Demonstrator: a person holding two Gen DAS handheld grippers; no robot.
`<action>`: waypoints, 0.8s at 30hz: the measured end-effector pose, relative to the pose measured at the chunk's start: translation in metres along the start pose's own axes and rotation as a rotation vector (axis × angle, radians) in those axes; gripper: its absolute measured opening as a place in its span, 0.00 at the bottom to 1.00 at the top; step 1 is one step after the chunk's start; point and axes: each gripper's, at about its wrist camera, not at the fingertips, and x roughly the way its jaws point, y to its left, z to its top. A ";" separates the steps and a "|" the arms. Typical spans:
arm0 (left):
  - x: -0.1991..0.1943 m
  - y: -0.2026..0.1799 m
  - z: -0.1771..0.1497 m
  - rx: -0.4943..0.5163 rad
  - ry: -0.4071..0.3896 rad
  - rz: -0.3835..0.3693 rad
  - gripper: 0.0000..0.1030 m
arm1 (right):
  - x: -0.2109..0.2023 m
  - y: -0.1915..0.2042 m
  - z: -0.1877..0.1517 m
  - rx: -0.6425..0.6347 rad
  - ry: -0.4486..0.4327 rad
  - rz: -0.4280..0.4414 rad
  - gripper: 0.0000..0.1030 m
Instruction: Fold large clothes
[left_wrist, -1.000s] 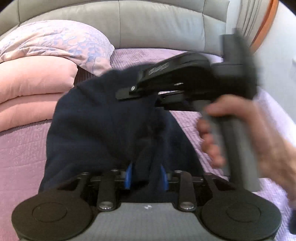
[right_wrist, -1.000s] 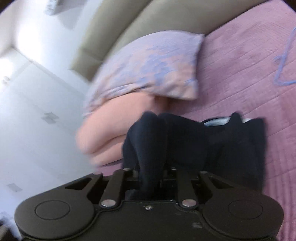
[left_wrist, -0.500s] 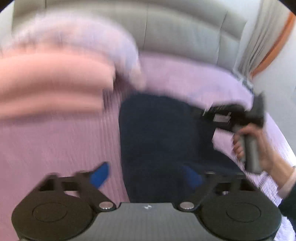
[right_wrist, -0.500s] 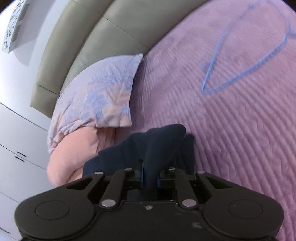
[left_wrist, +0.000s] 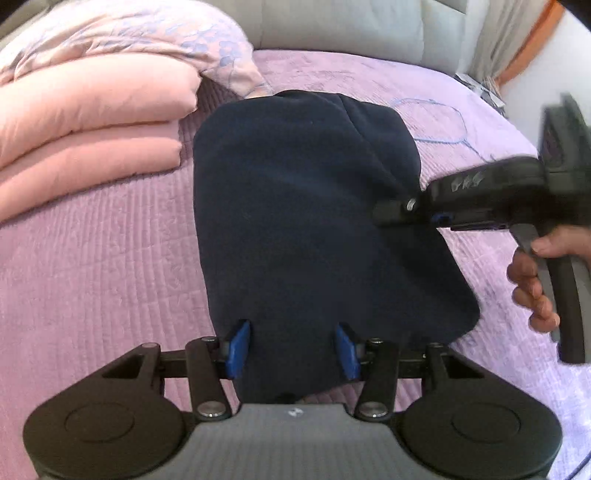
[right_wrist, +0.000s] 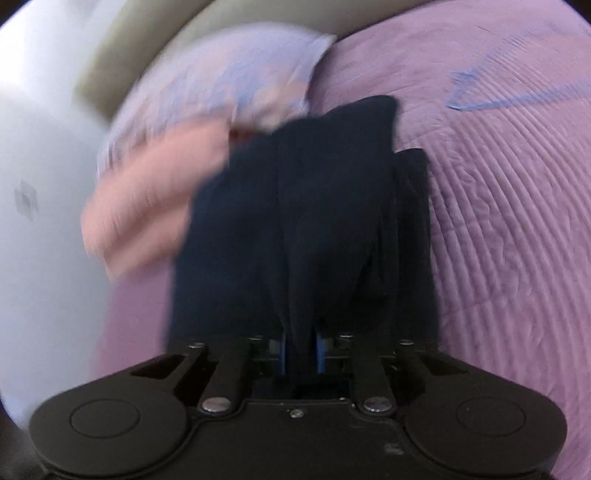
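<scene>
A dark navy garment (left_wrist: 295, 206) lies folded lengthwise on the purple bedspread (left_wrist: 92, 258). My left gripper (left_wrist: 291, 349) is open, its blue pads (left_wrist: 236, 347) standing either side of the garment's near edge. My right gripper (right_wrist: 301, 352) is shut on a fold of the navy garment (right_wrist: 314, 221), which hangs forward from its jaws. In the left wrist view the right gripper (left_wrist: 391, 212) is at the garment's right edge, held by a hand (left_wrist: 532, 277).
A folded pink duvet (left_wrist: 85, 122) and a floral pillow (left_wrist: 147, 33) lie at the left by the grey headboard (left_wrist: 351, 26). A blue wire hanger (left_wrist: 439, 122) lies on the bedspread beyond the garment. A curtain (left_wrist: 498, 37) hangs at the far right.
My left gripper has let go of the garment and opened. The garment has come down flat on the bed. My right gripper has kept its hold and swung to the garment's right edge.
</scene>
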 end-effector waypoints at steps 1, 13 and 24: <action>-0.009 0.004 0.003 -0.017 -0.001 -0.008 0.53 | -0.014 0.001 0.000 0.020 -0.048 0.044 0.16; 0.032 0.018 0.026 -0.129 0.140 -0.070 0.44 | -0.034 -0.042 -0.009 -0.025 -0.052 -0.094 0.23; 0.032 0.002 0.005 -0.058 0.128 0.002 0.44 | -0.021 -0.031 -0.049 -0.078 0.144 -0.031 0.47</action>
